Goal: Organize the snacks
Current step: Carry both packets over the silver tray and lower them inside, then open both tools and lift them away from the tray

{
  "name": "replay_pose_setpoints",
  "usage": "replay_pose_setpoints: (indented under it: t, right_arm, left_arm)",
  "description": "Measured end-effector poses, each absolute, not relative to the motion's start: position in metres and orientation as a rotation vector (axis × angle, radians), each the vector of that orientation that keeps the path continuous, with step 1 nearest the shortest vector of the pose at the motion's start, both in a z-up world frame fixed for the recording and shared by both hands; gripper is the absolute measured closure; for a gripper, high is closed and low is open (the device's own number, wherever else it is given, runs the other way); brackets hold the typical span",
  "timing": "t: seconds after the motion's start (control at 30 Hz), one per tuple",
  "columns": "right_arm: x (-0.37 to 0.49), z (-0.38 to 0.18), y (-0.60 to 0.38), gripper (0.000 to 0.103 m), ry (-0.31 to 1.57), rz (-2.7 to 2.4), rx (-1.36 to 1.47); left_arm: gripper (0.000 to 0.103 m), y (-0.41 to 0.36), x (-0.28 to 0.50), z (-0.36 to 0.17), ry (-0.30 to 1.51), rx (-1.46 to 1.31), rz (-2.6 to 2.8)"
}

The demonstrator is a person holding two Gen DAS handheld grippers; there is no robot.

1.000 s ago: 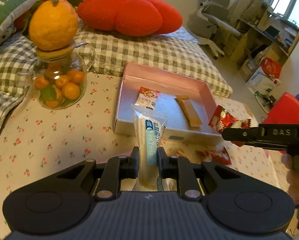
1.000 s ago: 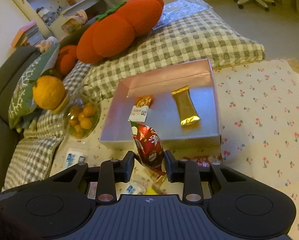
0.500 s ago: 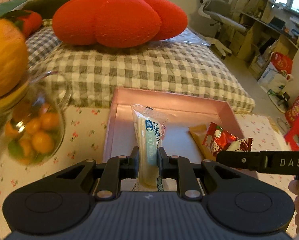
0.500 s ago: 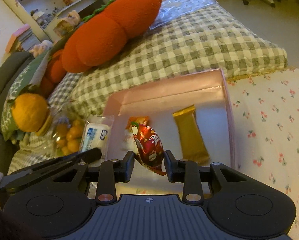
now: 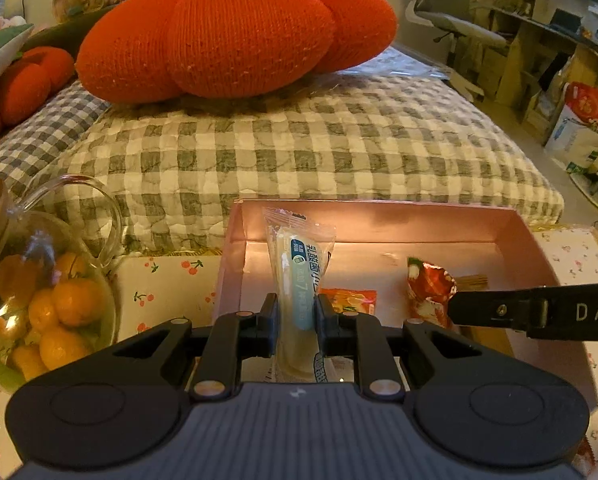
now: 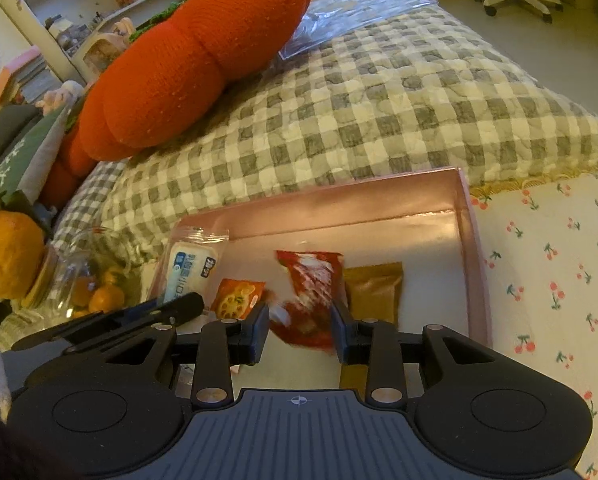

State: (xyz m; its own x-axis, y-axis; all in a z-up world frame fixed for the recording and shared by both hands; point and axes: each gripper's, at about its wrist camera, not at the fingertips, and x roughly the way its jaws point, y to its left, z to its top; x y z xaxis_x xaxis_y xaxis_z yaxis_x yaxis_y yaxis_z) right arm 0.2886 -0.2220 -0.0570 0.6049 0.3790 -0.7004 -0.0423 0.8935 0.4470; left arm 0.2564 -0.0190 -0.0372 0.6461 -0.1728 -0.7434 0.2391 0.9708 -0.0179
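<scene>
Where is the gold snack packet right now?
In the right wrist view, the gold snack packet lies on the floor of the pink box, towards its right wall, just right of the red snack packet.

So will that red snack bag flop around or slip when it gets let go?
The red snack bag looks crinkly and puffy, so it's probably light and floppy. Its shiny foil could be slippery between the right gripper pads. Over the pink box, it should drop softly without rolling.
</scene>
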Motion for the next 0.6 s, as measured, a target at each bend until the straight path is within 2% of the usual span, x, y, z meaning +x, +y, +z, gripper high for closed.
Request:
replay_pose_setpoints:
  t: [0.17,0.2,0.27,0.3,0.4,0.5,0.57,0.6]
  right_arm:
    - [0.291,-0.055,-0.220,0.069,0.878,0.248,0.398]
    - [0.291,-0.054,-0.220,0.069,0.878,0.246,0.395]
    - [0.291,-0.053,-0.219,0.069,0.879,0.238,0.384]
    - [0.291,-0.052,-0.219,0.069,0.880,0.230,0.380]
    - [0.289,-0.050,-0.221,0.054,0.880,0.217,0.389]
    - [0.285,-0.047,-0.223,0.050,0.879,0.216,0.396]
    - [0.283,-0.045,-0.224,0.045,0.880,0.213,0.395]
    - [0.281,-0.043,-0.224,0.039,0.879,0.212,0.395]
  left_arm:
    - [0.084,-0.019,0.257,-0.039,0.827,0.090,-0.237]
    - [0.081,-0.019,0.257,-0.039,0.823,0.090,-0.235]
    - [0.067,-0.018,0.256,-0.038,0.818,0.092,-0.229]
    - [0.066,-0.018,0.256,-0.037,0.816,0.094,-0.230]
    - [0.060,-0.017,0.255,-0.035,0.815,0.095,-0.238]
    - [0.047,-0.019,0.254,-0.033,0.811,0.094,-0.244]
    - [0.036,-0.020,0.252,-0.031,0.807,0.095,-0.257]
    - [0.035,-0.022,0.252,-0.030,0.805,0.097,-0.262]
